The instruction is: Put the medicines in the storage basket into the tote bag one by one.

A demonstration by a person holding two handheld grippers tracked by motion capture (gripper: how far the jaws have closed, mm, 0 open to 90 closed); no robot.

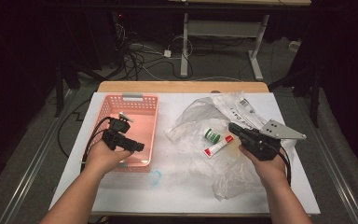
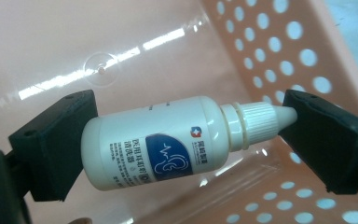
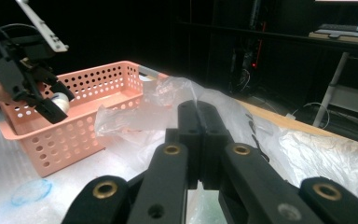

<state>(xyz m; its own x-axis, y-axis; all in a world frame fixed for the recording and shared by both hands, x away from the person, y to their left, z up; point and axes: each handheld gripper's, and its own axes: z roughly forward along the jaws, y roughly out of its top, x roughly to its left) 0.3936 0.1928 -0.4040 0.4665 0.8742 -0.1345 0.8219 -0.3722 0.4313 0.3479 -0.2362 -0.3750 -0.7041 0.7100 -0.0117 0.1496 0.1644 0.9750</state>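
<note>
Gripping: left gripper (image 2: 186,140) clamps a white dropper bottle (image 2: 168,140) end to end, base and cap tip.
Bottle place: over the pink basket (image 1: 144,105).
Right gripper (image 3: 198,135): jaws closed, empty, beside basket over crumpled plastic bag (image 1: 200,112).

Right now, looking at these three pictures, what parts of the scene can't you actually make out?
- High view: the white dropper bottle, held over the pink basket, is hidden behind the left gripper.
- High view: print on the small tube and the green-capped item lying on the plastic bag is too small to read.
- Left gripper view: the bottle's small print is blurred.
- Right gripper view: the right gripper, shut, hides the bag beneath it.
</note>
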